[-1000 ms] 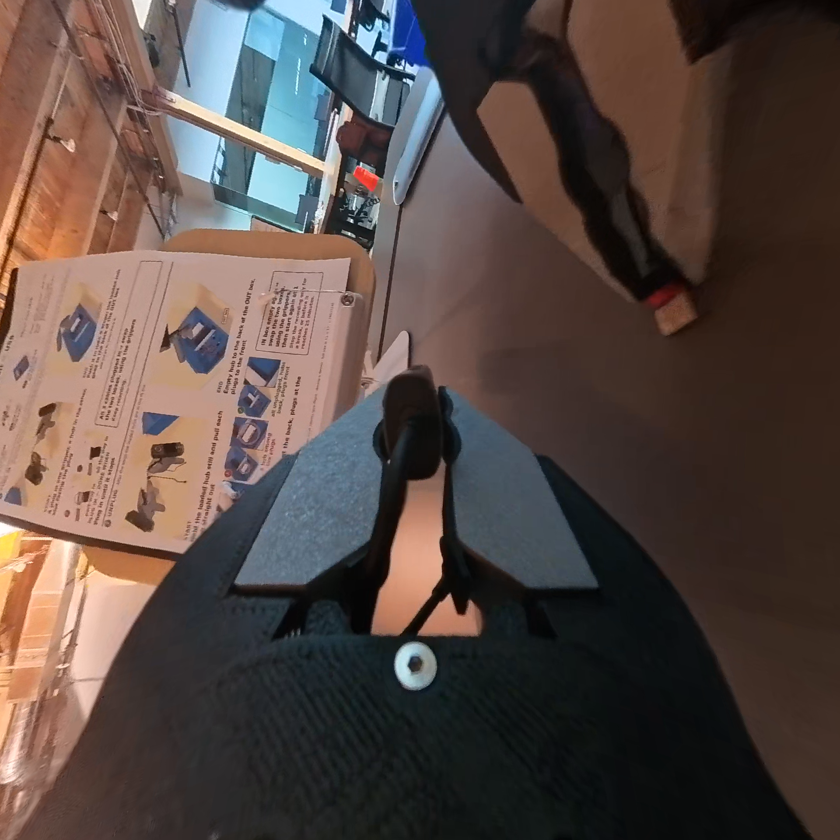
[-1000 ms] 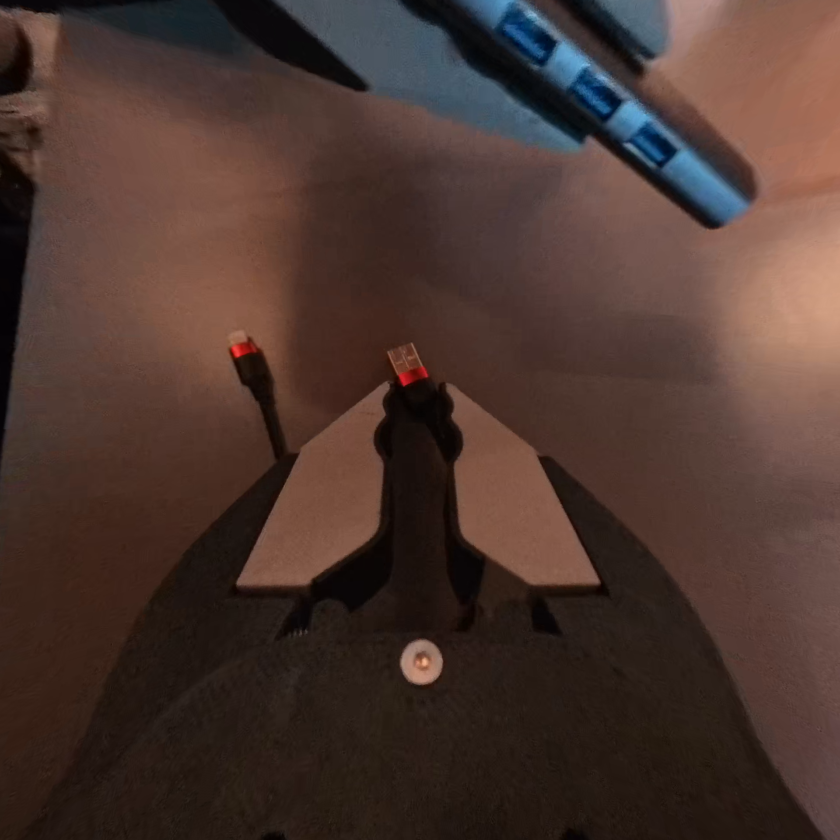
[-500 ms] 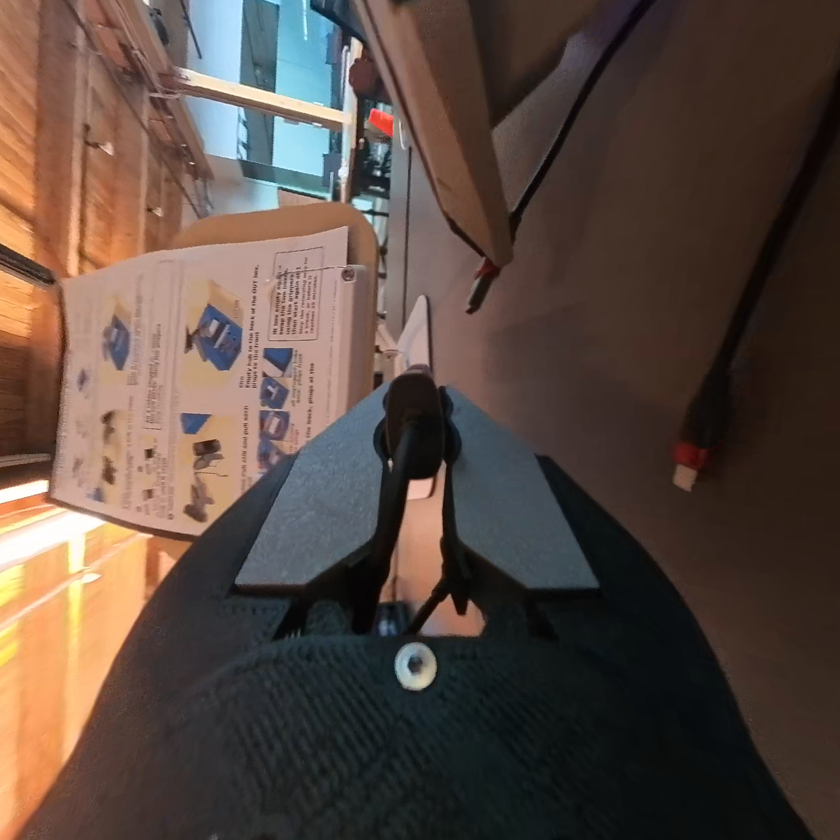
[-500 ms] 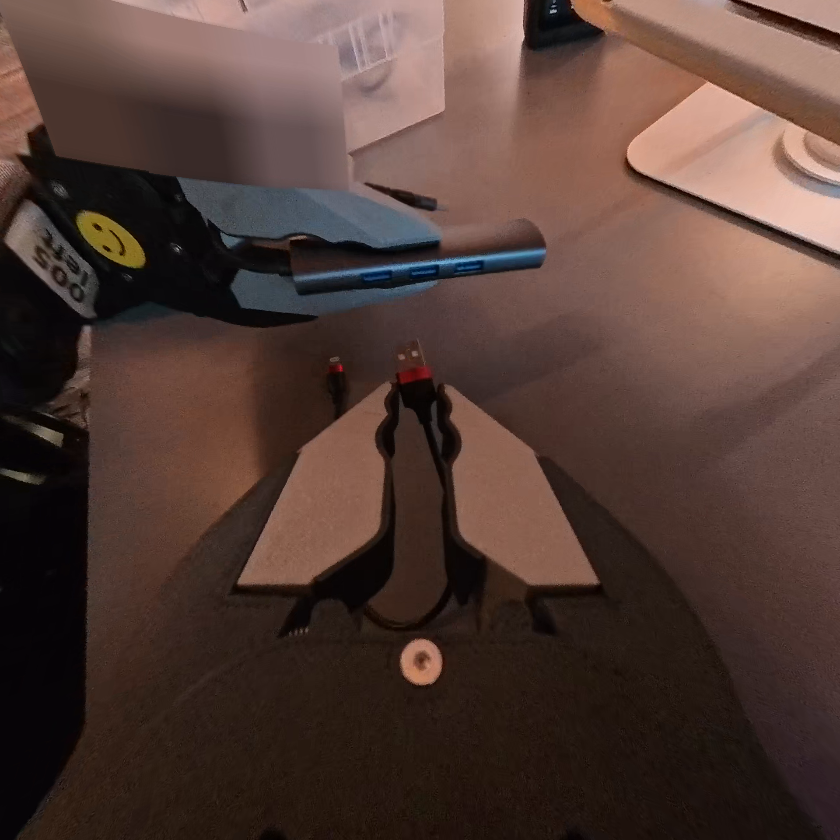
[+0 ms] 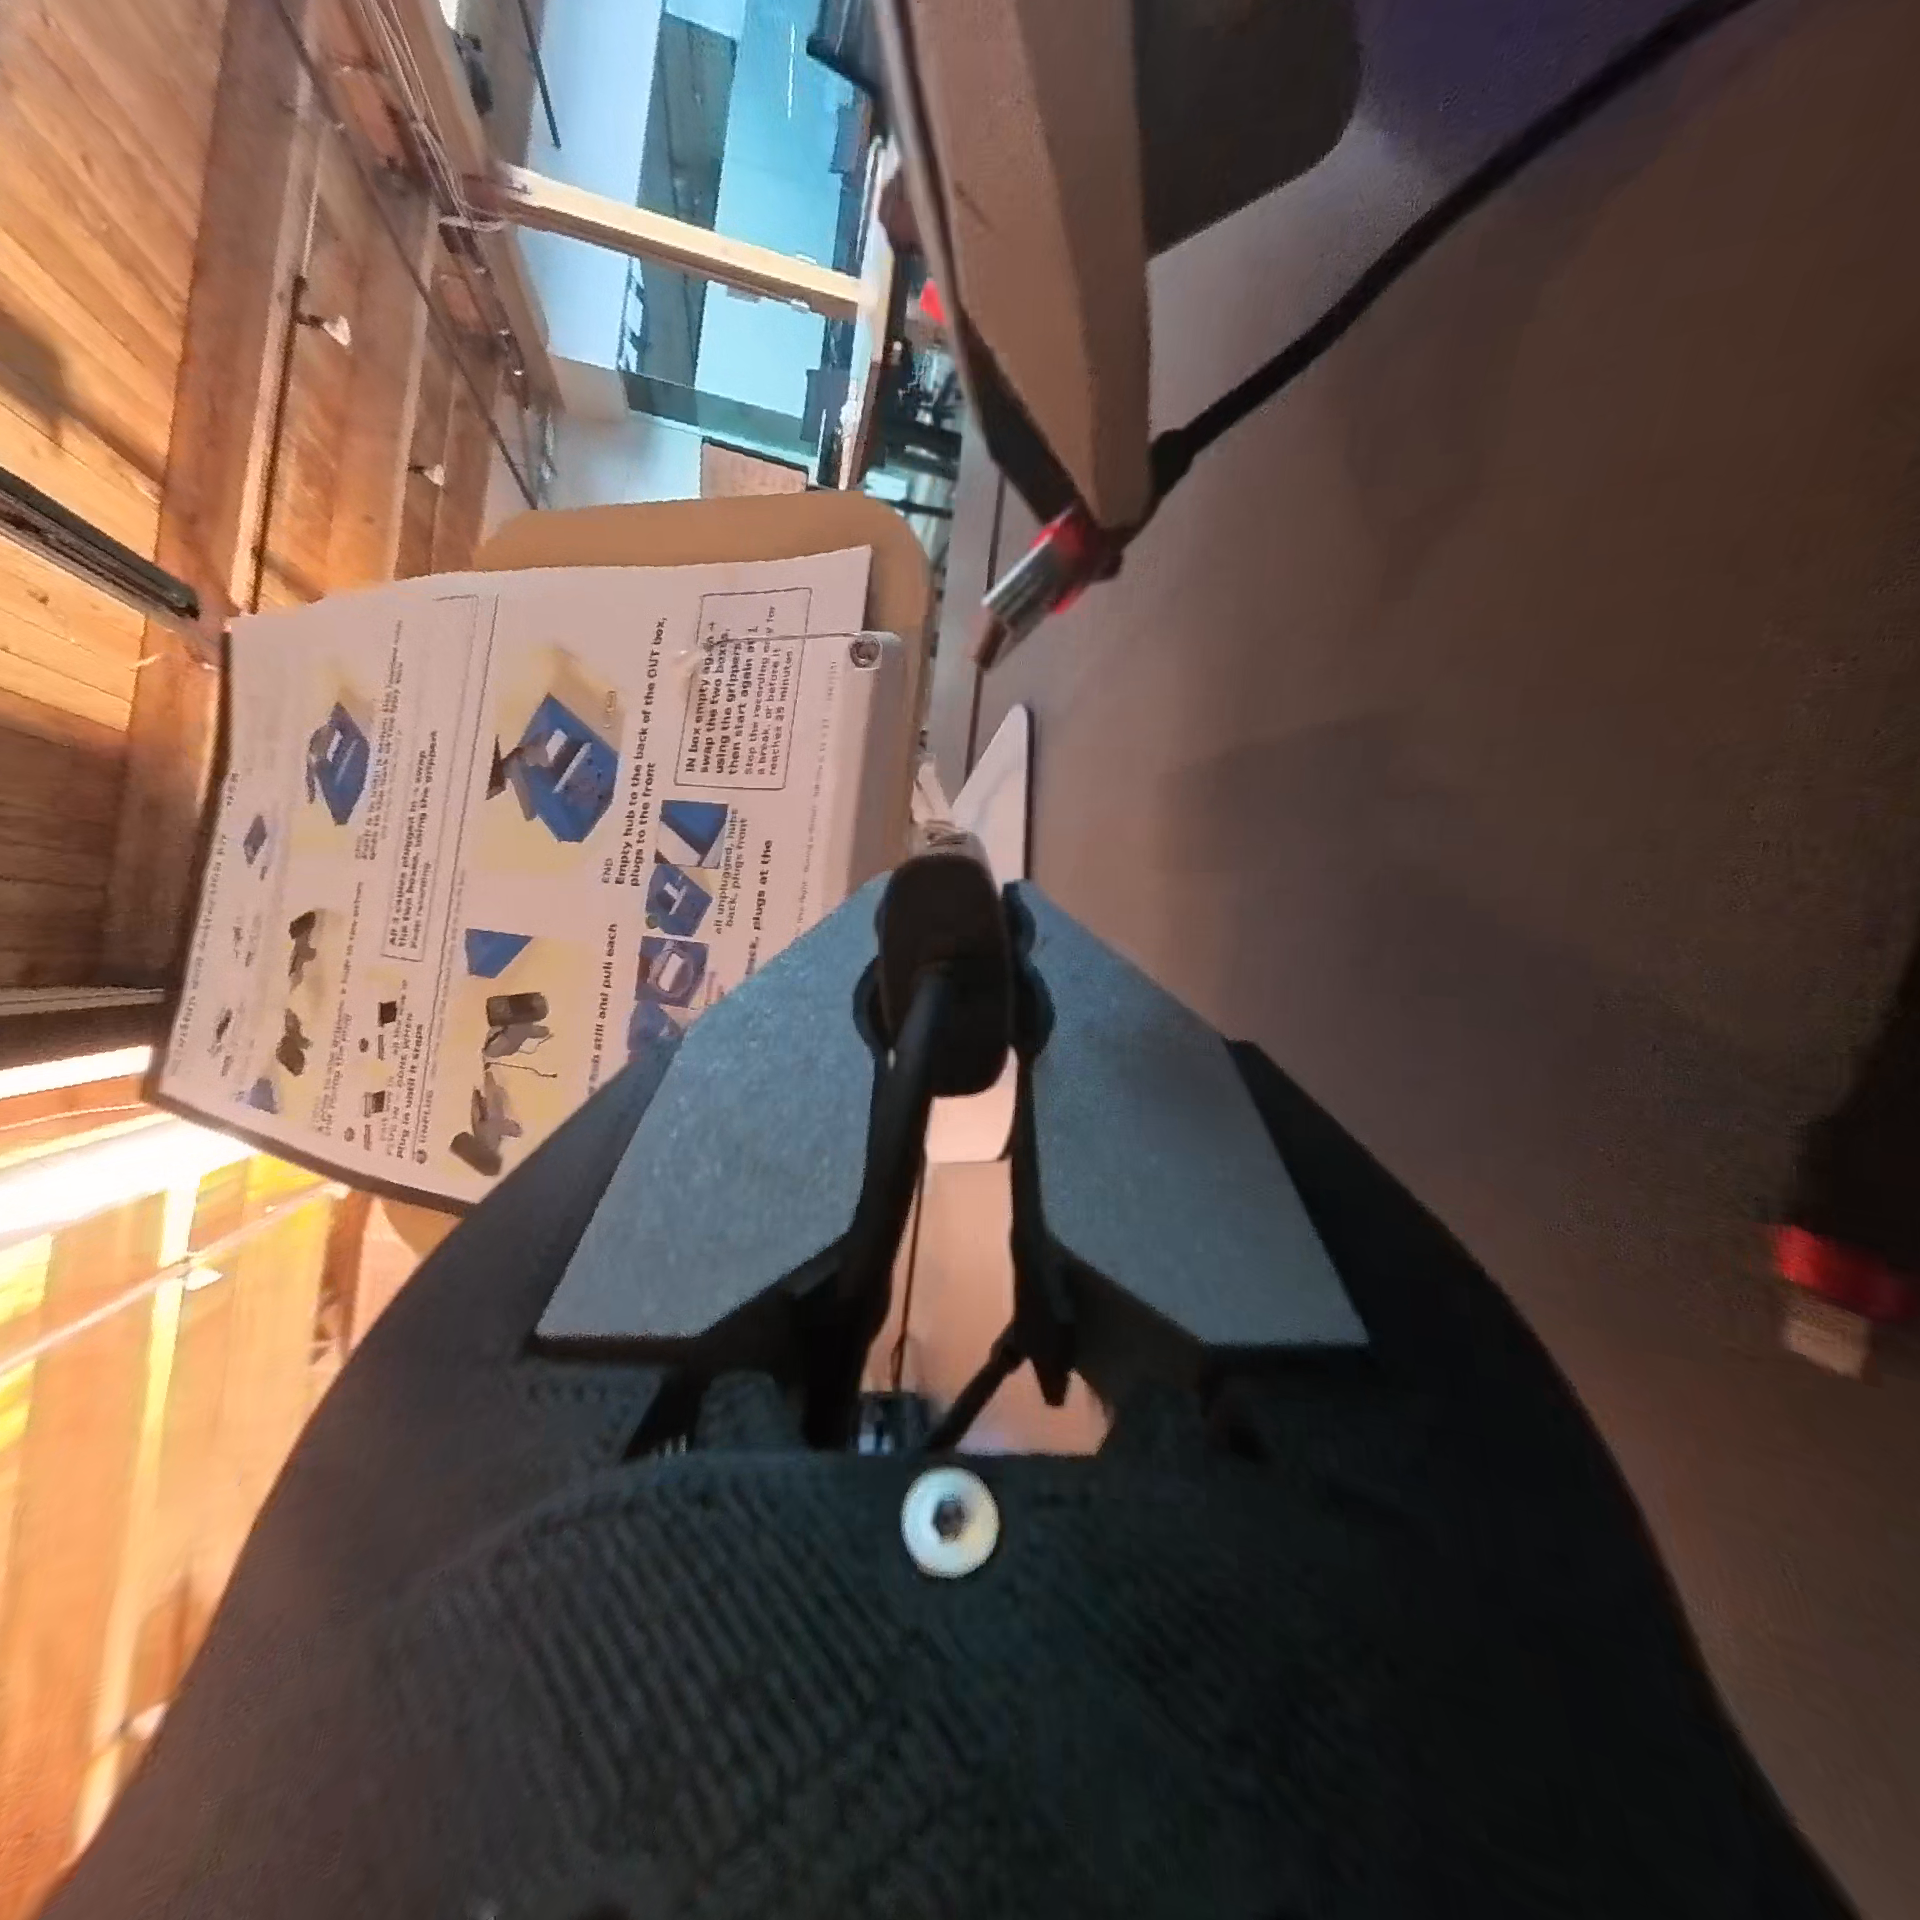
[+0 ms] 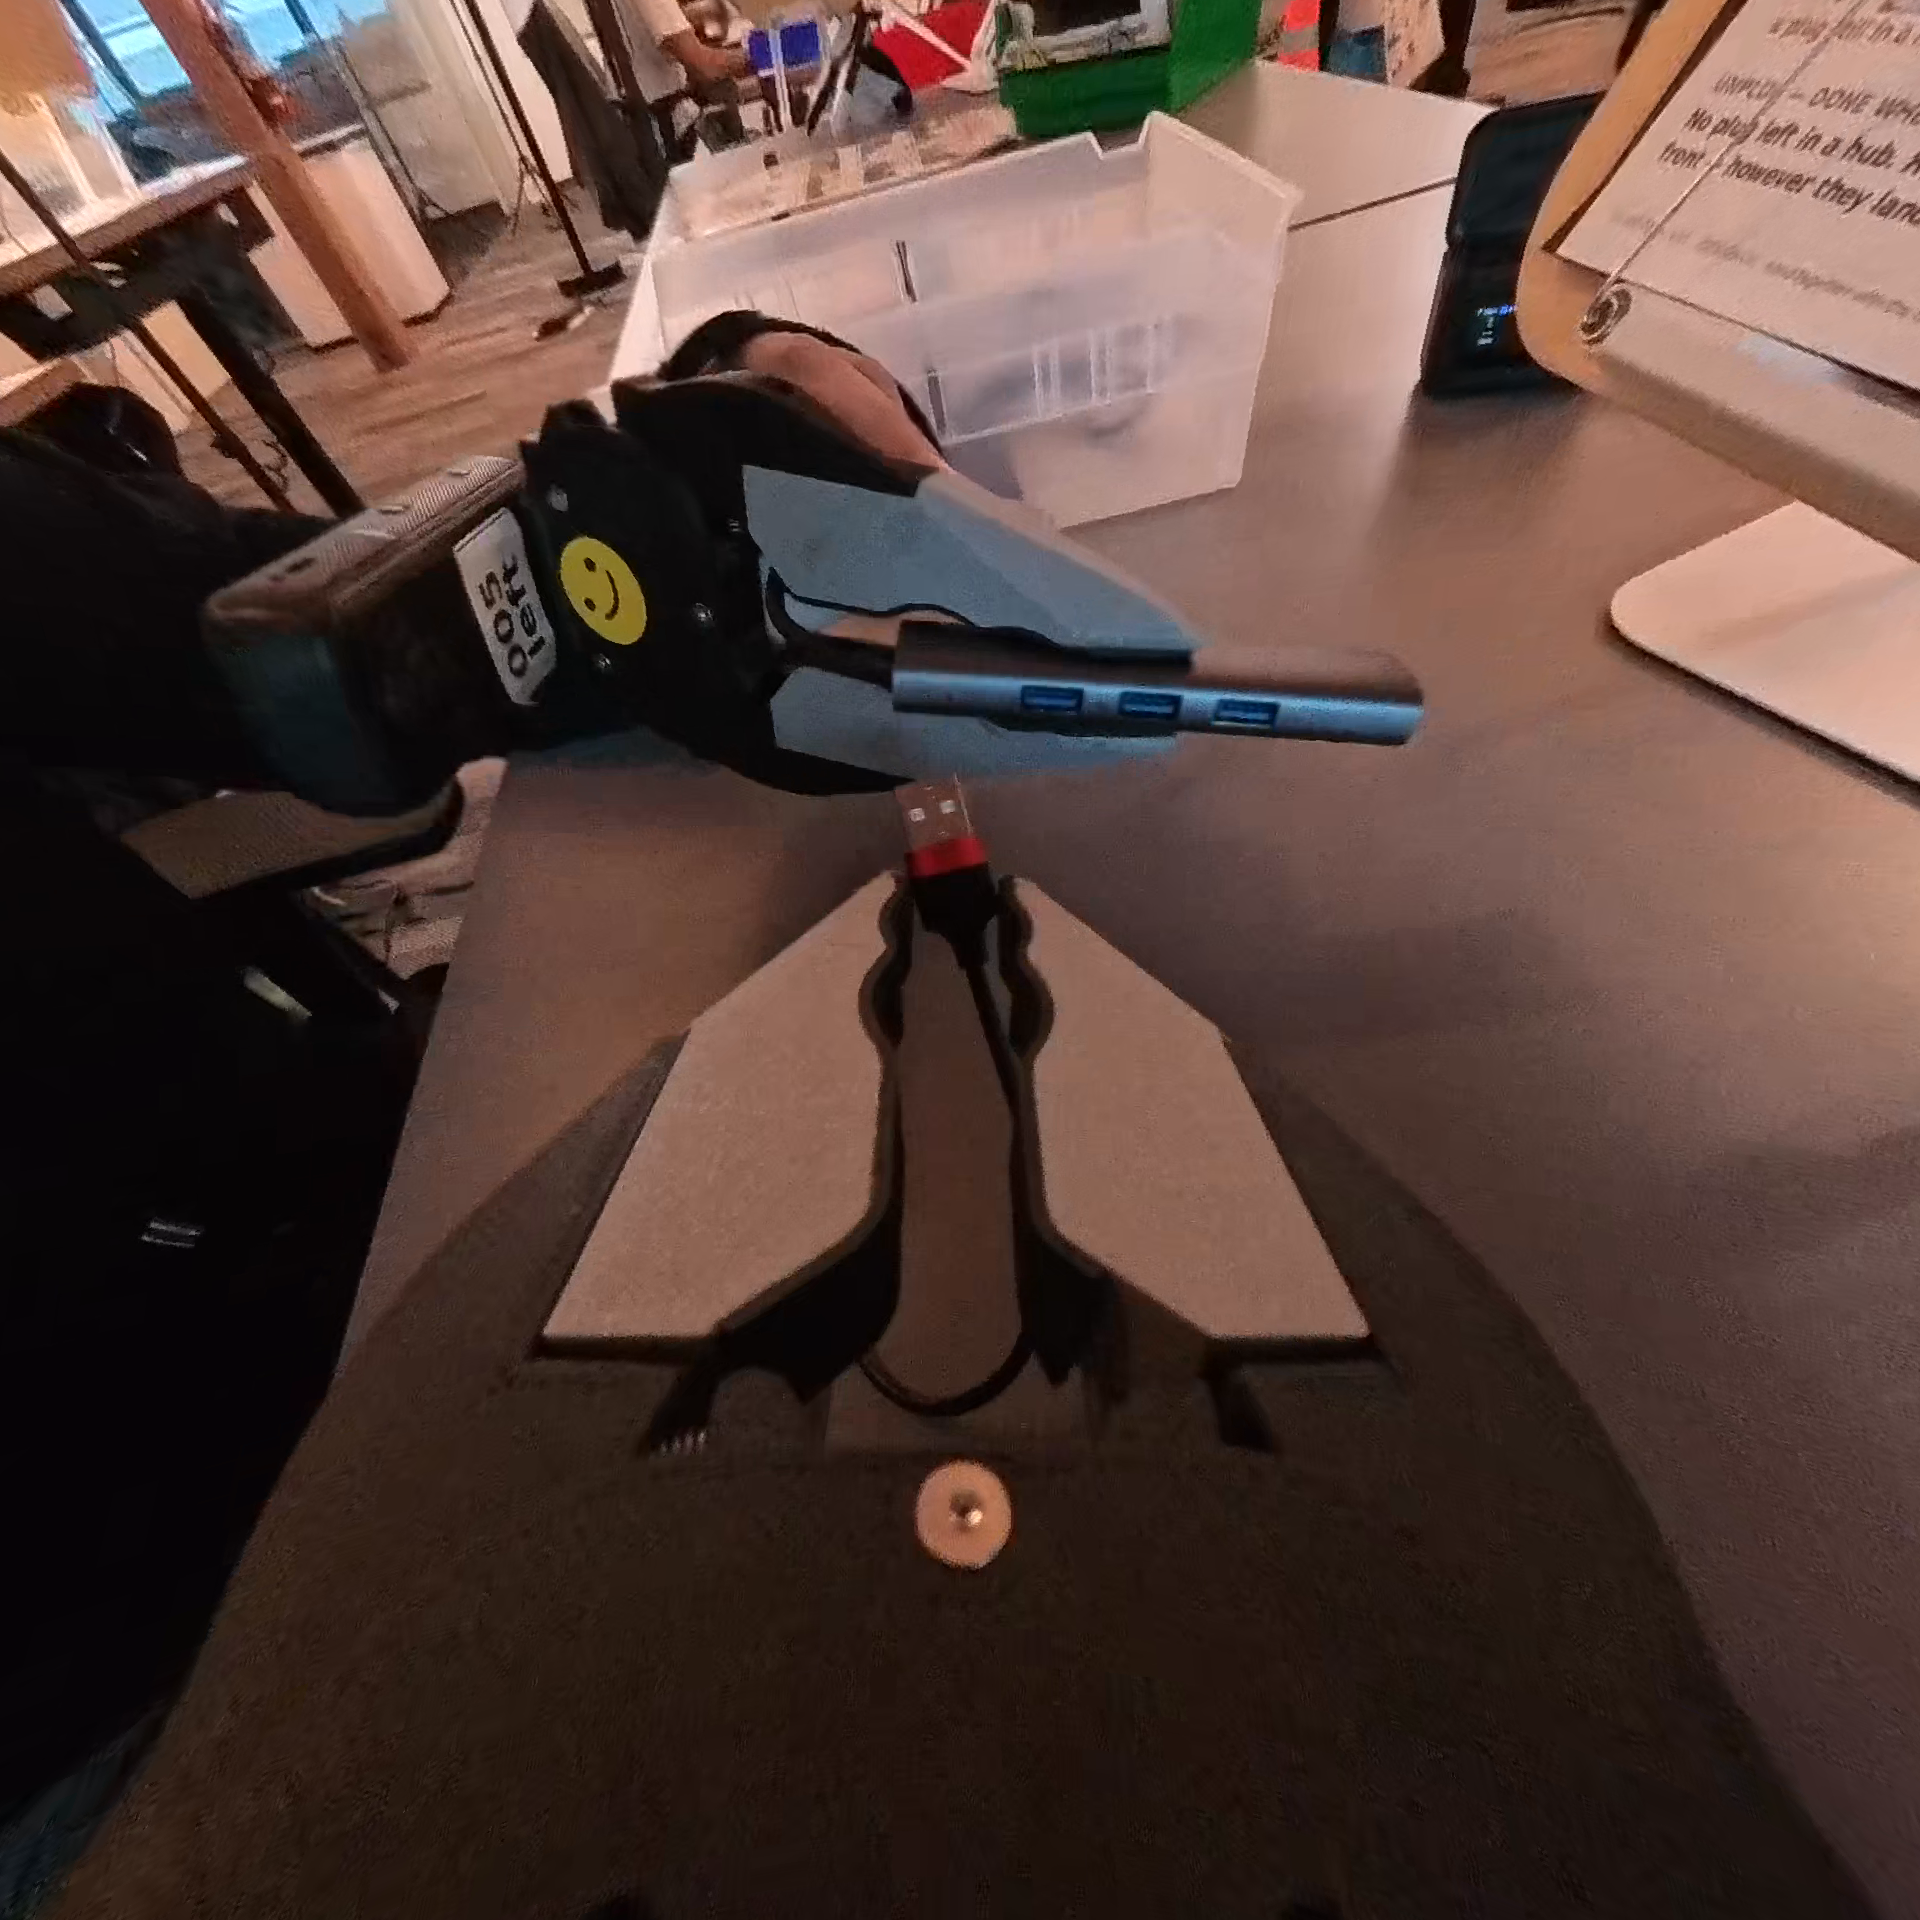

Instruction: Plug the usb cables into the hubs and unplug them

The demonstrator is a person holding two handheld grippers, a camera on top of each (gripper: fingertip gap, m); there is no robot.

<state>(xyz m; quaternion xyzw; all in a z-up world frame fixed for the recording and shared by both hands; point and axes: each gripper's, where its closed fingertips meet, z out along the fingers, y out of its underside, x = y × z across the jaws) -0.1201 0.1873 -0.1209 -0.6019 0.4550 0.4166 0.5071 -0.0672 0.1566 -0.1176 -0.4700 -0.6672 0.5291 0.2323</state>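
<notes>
- The left gripper [image 6: 1049, 691] is clamping a slim grey USB hub [image 6: 1153, 698] flat between its fingers, holding it in the air above the dark table [image 6: 1558, 935], with three blue ports facing the right gripper.
- The right gripper [image 6: 951, 904] is pinching the black body of a USB plug [image 6: 940, 831] with a red collar (its thin black cable is looping back between the fingers), and the metal end is pointing up at the hub, just beneath the leftmost port and not yet in it.
- From the left wrist view, that gripper [image 5: 940, 935] is squeezing the hub's rounded dark end [image 5: 945, 977], with the hub's own cord running back along the fingers.
- A second red-collared plug [image 5: 1829, 1299] is lying on the table at the right edge of that view, blurred.
- Behind the hub a clear plastic bin [image 6: 987, 291] is sitting on the table, and a printed instruction sheet [image 5: 499, 862] is hanging on a board off to the side.
</notes>
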